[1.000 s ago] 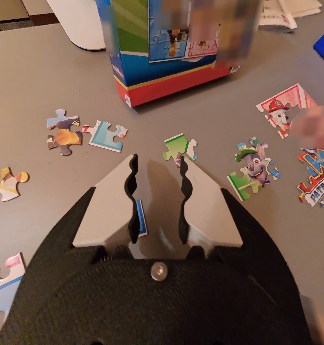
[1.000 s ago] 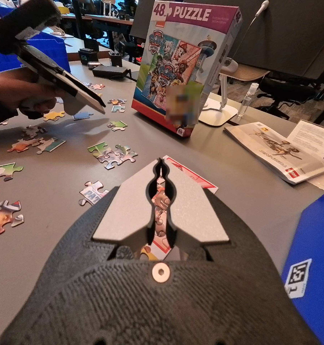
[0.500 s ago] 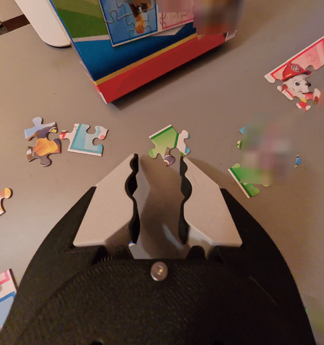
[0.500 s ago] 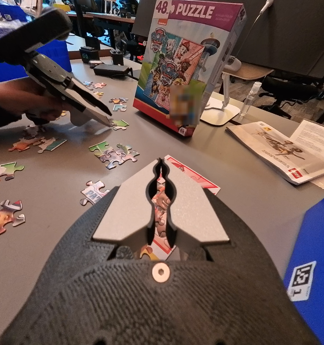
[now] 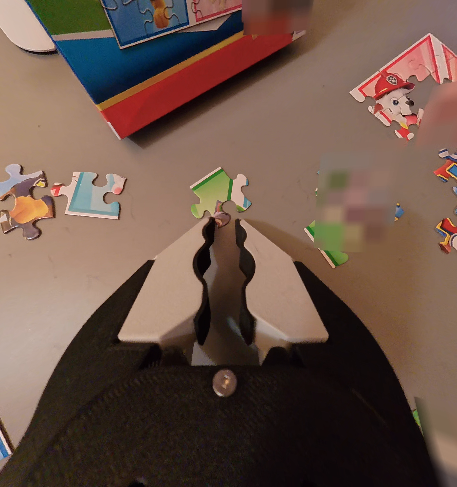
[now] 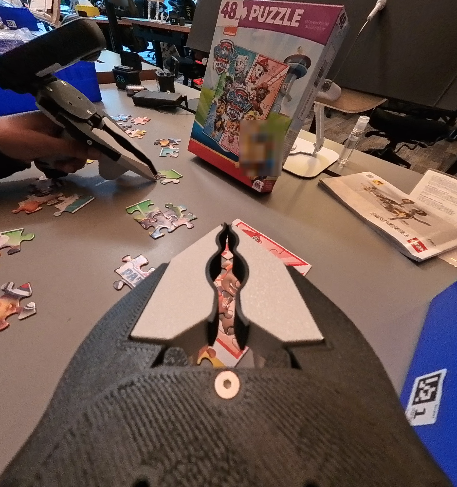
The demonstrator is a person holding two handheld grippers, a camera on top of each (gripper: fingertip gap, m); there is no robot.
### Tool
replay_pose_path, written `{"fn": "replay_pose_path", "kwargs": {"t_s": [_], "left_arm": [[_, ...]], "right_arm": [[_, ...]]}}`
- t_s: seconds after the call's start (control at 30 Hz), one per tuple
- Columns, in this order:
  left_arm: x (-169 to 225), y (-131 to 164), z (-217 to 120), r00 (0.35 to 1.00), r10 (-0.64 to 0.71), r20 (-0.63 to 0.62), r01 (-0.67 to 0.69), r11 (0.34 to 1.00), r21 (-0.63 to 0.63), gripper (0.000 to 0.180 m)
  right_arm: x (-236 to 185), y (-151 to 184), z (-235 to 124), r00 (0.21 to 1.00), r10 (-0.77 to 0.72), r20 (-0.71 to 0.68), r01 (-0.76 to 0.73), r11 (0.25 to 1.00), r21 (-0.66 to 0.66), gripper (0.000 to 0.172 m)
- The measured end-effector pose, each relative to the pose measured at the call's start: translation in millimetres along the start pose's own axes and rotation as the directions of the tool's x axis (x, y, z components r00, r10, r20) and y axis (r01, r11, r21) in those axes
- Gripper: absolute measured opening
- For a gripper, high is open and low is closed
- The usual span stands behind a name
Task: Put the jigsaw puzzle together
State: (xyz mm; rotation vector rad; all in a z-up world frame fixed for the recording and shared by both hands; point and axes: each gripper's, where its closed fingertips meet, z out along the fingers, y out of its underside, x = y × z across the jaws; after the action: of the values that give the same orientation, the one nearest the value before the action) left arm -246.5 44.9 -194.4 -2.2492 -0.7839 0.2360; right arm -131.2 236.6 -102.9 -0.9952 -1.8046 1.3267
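Observation:
My left gripper (image 5: pixel 224 222) points down at the grey table (image 5: pixel 274 147), with its tips at the near edge of a green and white puzzle piece (image 5: pixel 216 192). The piece lies flat. Its grey-purple tab sits between my narrowed jaws: the left pad touches it and a small gap shows at the right pad. The right wrist view shows the same gripper (image 6: pixel 153 177) with its tips down at that piece (image 6: pixel 170 175). My right gripper (image 6: pixel 227 227) is shut, tips together, over a red-bordered joined puzzle section (image 6: pixel 274 253).
A puzzle box (image 5: pixel 169 79) stands upright just beyond the green piece. Loose pieces lie to the left, including a light blue one (image 5: pixel 90 195). A joined green-grey cluster (image 6: pixel 164 218), a booklet (image 6: pixel 406 213) and a blue bin (image 6: pixel 446 369) lie around the right gripper. There is about 25 cm between the tips of the two grippers.
My left gripper moved forward and down to the green piece, and its jaws narrowed around the tab. My right gripper stayed shut in the same place.

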Motion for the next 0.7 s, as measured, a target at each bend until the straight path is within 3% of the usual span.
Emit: {"fn": "replay_pose_path", "kwargs": {"t_s": [0.2,0.33,0.7], "left_arm": [[0,-2,-1,1.000,0.023,0.016,-0.023,1.000,0.006,0.016],[-6,-2,2,0.999,0.005,0.038,-0.006,1.000,0.011,0.046],[1,-16,14,1.000,0.004,-0.018,-0.004,1.000,0.022,0.030]], "right_arm": [[0,0,0,1.000,0.000,0.000,0.000,1.000,0.001,0.000],[-1,-1,0,1.000,0.002,0.003,-0.002,1.000,0.003,0.000],[-1,-1,1,1.000,0.001,0.007,-0.001,1.000,0.003,0.000]]}}
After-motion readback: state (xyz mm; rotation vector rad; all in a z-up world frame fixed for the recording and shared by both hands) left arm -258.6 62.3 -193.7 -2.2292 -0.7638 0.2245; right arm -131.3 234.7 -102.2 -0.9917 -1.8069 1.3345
